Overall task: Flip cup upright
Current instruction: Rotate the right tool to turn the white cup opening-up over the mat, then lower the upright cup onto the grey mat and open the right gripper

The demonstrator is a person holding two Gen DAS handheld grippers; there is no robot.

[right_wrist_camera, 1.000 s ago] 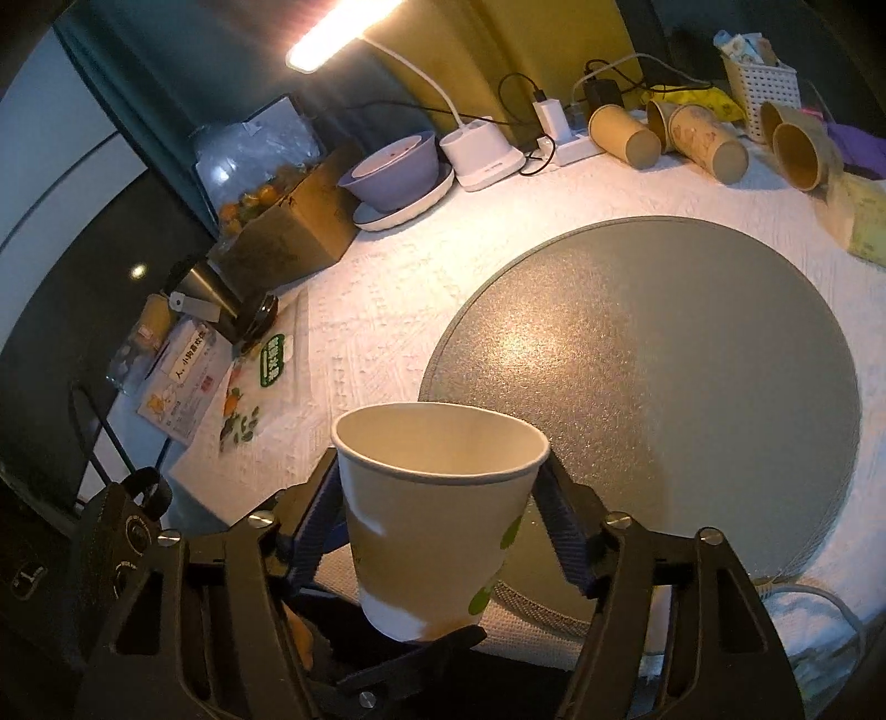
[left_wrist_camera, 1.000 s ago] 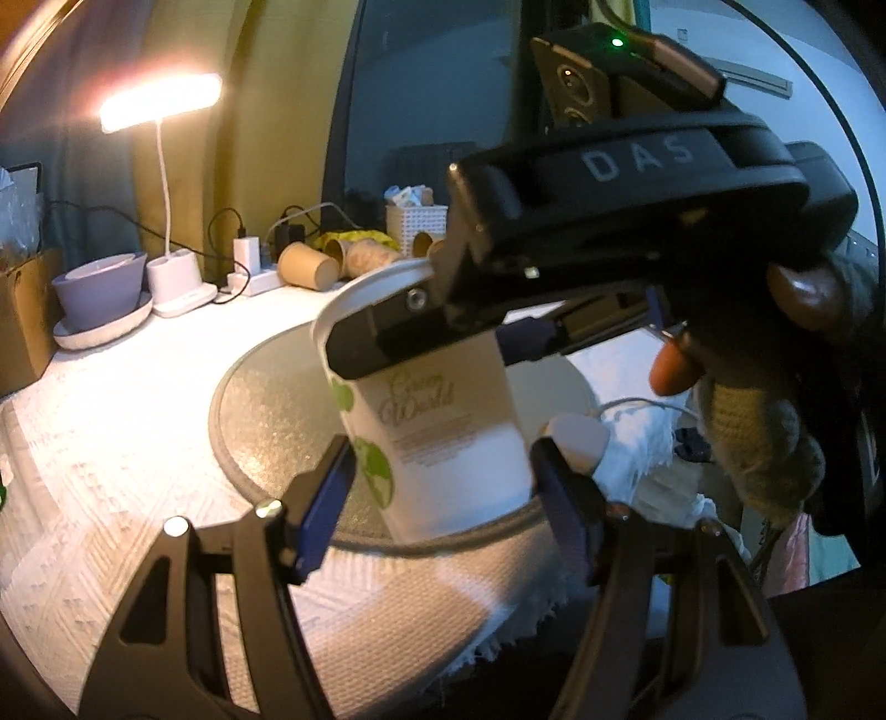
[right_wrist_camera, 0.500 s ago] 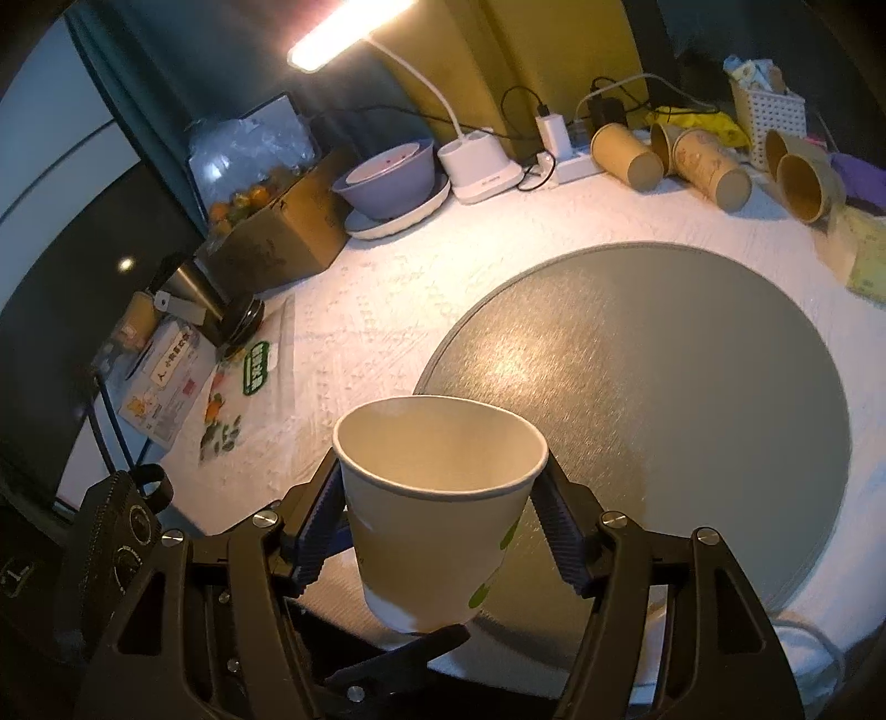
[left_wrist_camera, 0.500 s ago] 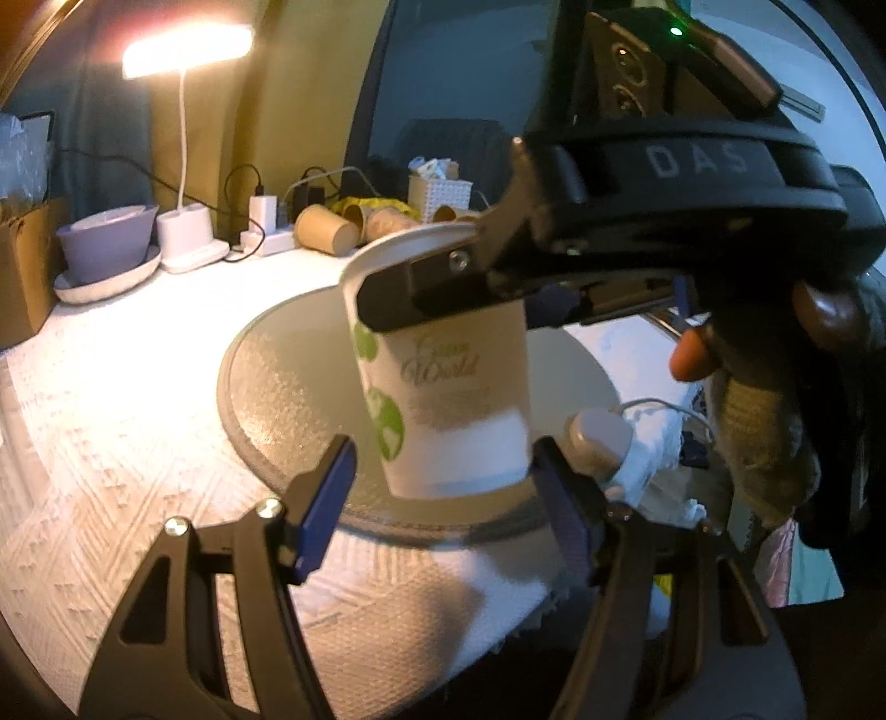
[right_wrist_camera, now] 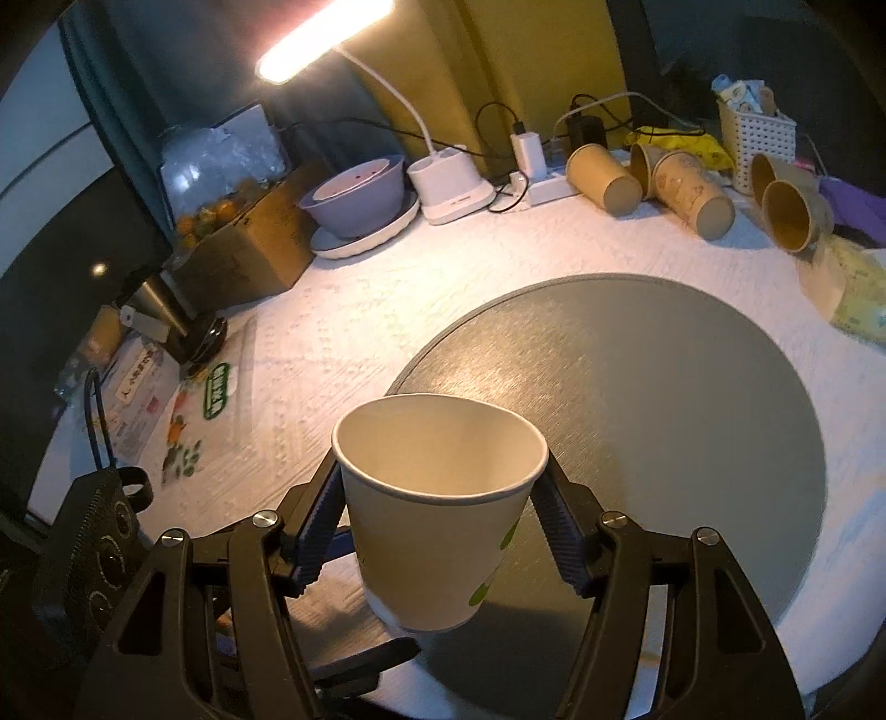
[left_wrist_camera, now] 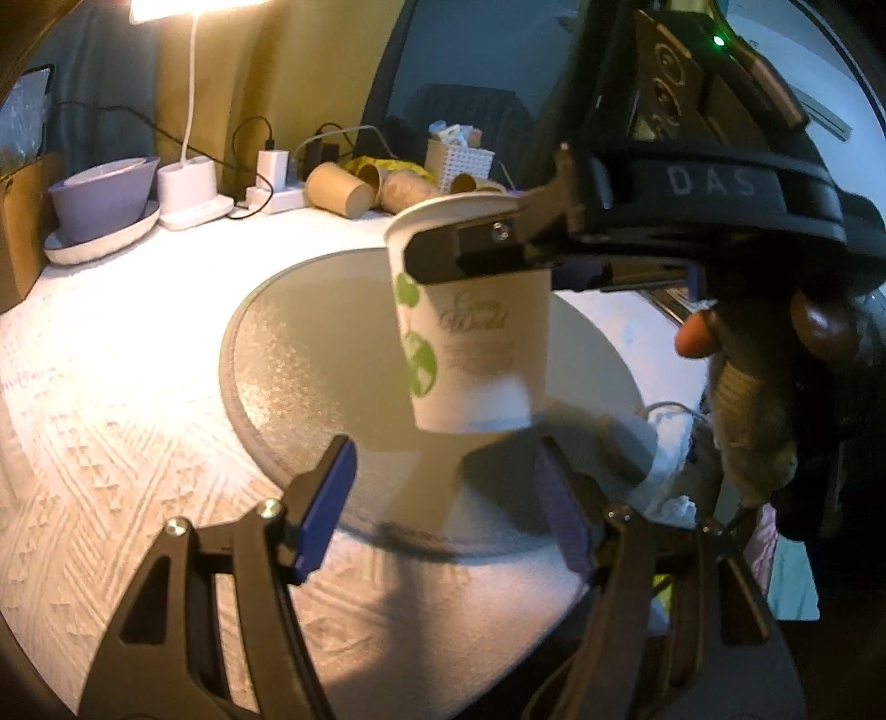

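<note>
Now we hold the cup [right_wrist_camera: 437,498] upright, clamped in the right hand-held gripper [right_wrist_camera: 440,526]; the left hand-held gripper [left_wrist_camera: 443,509] gapes empty; next, lower onto the mat [right_wrist_camera: 692,399].

Before you, a lit desk lamp [right_wrist_camera: 326,41] shines over a surface [right_wrist_camera: 387,310] under white patterned cloth, where a round grey mat [right_wrist_camera: 664,399] lies. At the back, a lilac bowl [right_wrist_camera: 354,194] sits on a plate beside a cardboard box [right_wrist_camera: 249,249], with brown paper cups [right_wrist_camera: 601,177] tipped over near a white basket [right_wrist_camera: 756,138].
</note>
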